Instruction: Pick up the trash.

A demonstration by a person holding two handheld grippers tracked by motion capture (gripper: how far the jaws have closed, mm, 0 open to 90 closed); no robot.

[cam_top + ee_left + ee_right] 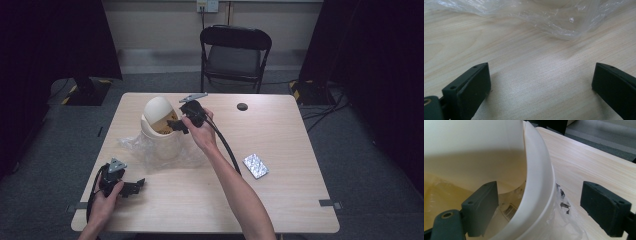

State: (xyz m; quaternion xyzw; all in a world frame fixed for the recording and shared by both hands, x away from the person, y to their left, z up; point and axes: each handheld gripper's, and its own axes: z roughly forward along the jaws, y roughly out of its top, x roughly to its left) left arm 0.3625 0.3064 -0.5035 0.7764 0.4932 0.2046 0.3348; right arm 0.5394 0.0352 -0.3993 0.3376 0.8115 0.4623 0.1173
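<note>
Here, a light wooden table point(280, 180) is seen from above, set on a grey carpeted floor point(45, 165). A black folding chair point(235, 52) is placed beyond its far edge, against a pale wall point(160, 22) where a socket plate point(207, 5) is mounted. Dark curtains point(50, 35) are hung on both sides of the room, and cables point(325, 107) are trailed over the floor at the right. A small black round thing point(242, 106) is set near the table's far edge, and a shiny silver packet point(255, 165) is laid flat on the right half, well apart from everything else.

A cream bin point(162, 140) with a domed swing lid point(157, 109) is stood upright on the left half of the table, on a sheet of crumpled clear plastic point(135, 147) spread around its base. The right gripper point(181, 125) is held at the bin's opening. In the right gripper view its jaws are parted wide and set astride the bin's white rim point(536, 195), one jaw inside the opening and the other outside; nothing is clamped. A barcode label point(509, 211) is visible inside the bin, and printed plastic point(564, 206) is draped just outside the rim.

The left gripper point(134, 186) is rested at the near left corner of the table, well apart from the bin. In the left gripper view its jaws are spread wide over bare wood point(531, 75), with the clear plastic's edge point(564, 27) lying ahead of them, untouched.
</note>
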